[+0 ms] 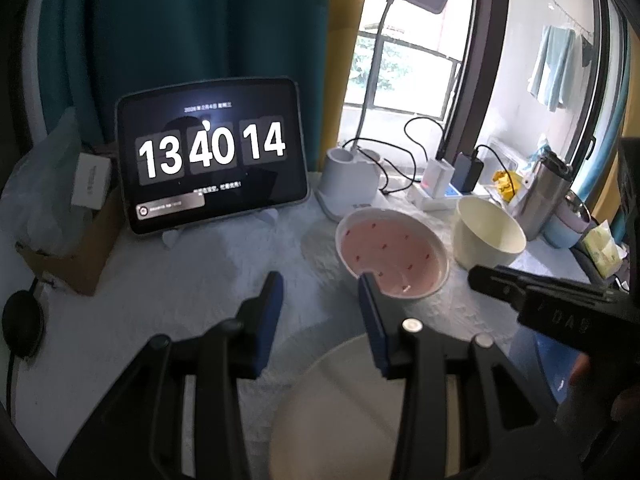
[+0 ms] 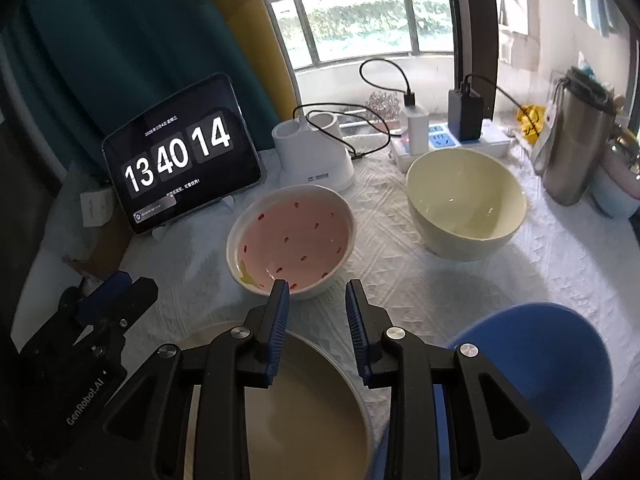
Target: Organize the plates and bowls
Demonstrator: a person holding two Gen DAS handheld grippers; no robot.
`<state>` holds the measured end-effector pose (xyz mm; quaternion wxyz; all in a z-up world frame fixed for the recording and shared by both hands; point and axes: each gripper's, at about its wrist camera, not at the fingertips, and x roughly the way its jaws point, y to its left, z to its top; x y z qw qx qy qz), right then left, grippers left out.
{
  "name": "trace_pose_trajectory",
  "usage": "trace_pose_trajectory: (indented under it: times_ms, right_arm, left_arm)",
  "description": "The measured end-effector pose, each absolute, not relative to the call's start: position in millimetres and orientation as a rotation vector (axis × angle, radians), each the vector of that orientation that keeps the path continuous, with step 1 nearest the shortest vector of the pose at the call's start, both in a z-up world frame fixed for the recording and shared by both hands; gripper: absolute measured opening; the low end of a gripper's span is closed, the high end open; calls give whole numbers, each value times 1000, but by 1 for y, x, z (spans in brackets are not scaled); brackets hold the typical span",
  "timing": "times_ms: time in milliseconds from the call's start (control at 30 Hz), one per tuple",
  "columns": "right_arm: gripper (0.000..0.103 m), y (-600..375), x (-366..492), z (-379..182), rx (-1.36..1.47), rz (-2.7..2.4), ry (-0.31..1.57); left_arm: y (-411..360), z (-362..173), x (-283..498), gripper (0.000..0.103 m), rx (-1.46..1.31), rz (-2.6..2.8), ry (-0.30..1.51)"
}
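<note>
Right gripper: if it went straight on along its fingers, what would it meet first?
Most likely the pink strawberry bowl: the right gripper is open and empty, and its fingers end just short of that bowl's near rim. Depth is hard to judge, so it might pass just right of it over the tablecloth.

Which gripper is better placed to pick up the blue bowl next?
Right. The blue bowl sits just beside the open right gripper, while the open left gripper hangs further off, past the beige plate.
</note>
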<state>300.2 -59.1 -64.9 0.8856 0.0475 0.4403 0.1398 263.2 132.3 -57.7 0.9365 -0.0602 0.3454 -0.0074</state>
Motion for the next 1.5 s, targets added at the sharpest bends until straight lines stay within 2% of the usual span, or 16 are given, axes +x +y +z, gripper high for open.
trace_pose_trajectory:
  times_ms: [100,167,267,933,1133,1400,1500]
  right_arm:
    - [33,-53,308,-69,113,284,930]
    - [40,-52,314,-72,139,272,938]
    - [42,-49,322,-77,164,241,959]
    - [42,-51,364,-107,162,112,999]
    - [42,-50,377,-121,178,84,1091]
    - [41,-44,381,-125,225,152,1107]
    - [37,-43,382,-127,238,166,1114]
  left_arm:
    - [131,-59,272,41,-122,-24,719]
    - [131,-61,277,41,-125,-32,724]
    - [128,-67,288,41,-133,-44,750]
    - [117,-107,345,41,-187,-66,909]
    - [113,-114,352,41,-186,-73,933]
    - [108,-120,359,41,-169,-76,951]
    - [105,-120,357,40,-157,-90,927]
